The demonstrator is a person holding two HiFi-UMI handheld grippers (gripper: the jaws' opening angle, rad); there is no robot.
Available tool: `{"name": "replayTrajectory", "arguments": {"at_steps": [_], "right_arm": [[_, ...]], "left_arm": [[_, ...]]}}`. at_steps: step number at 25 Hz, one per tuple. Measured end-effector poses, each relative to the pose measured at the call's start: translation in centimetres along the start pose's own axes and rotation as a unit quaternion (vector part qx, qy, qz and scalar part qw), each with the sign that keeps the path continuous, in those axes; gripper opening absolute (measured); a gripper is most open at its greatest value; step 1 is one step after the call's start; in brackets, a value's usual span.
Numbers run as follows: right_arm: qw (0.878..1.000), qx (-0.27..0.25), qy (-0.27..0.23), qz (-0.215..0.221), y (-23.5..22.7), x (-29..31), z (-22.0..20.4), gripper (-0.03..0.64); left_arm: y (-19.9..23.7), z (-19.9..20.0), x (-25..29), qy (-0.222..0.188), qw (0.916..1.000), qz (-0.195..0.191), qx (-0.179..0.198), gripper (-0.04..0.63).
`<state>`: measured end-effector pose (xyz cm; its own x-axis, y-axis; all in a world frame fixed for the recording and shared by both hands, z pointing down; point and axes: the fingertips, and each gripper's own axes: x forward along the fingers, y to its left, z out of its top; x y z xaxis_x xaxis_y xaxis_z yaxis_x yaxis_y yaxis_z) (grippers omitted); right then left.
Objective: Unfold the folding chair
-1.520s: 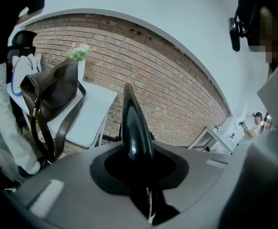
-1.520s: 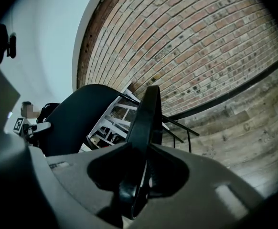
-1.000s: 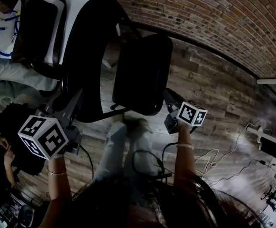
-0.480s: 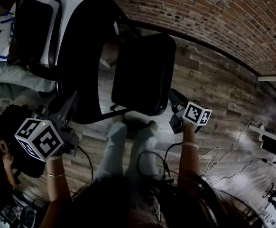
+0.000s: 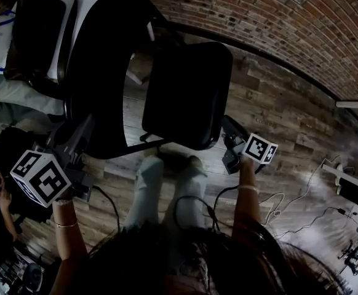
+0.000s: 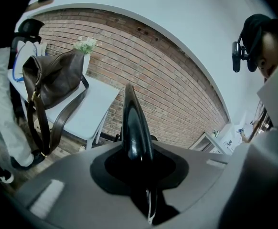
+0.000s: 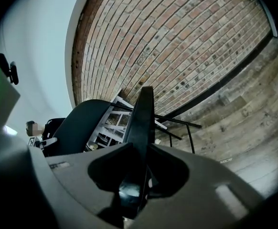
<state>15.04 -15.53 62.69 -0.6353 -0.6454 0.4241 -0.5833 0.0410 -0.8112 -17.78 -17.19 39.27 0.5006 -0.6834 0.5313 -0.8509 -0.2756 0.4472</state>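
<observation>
scanning for print now: nothing i can read. the marker cube [image 5: 40,178] on my left gripper [image 5: 80,134] and the one on my right gripper [image 5: 228,125] show only black-and-white squares; a small label [image 7: 58,165] on the right one's body is blurred.

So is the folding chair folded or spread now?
Spread, at least partly: seat and backrest stand apart, floor showing between. Fully open: cannot tell.

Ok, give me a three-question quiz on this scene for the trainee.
1. True or false: the right gripper is empty.
2. What lies on the white table? A a brown bag; B a laptop; C a box.
3. Fill in: the wall is bare ___.
Key: 1 false, it is shut on the folding chair; 2 A; 3 brick.
</observation>
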Motion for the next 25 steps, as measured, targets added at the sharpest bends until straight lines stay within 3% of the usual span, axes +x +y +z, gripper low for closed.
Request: {"name": "replayTrajectory", "arguments": {"at_steps": [13,25], "right_arm": [[0.998,0.032,-0.015,0.043,-2.6,-0.9,0.6,0.086],[0.997,0.053,-0.022,0.053,-5.9,-1.8,0.7,0.087]], "left_arm": [[0.1,-0.7,0.5,-0.008,0.9999,-0.006,-0.009,0.074],[0.0,-1.6,1.3,-0.010,0.9997,-0.010,-0.018,0.074]]}}
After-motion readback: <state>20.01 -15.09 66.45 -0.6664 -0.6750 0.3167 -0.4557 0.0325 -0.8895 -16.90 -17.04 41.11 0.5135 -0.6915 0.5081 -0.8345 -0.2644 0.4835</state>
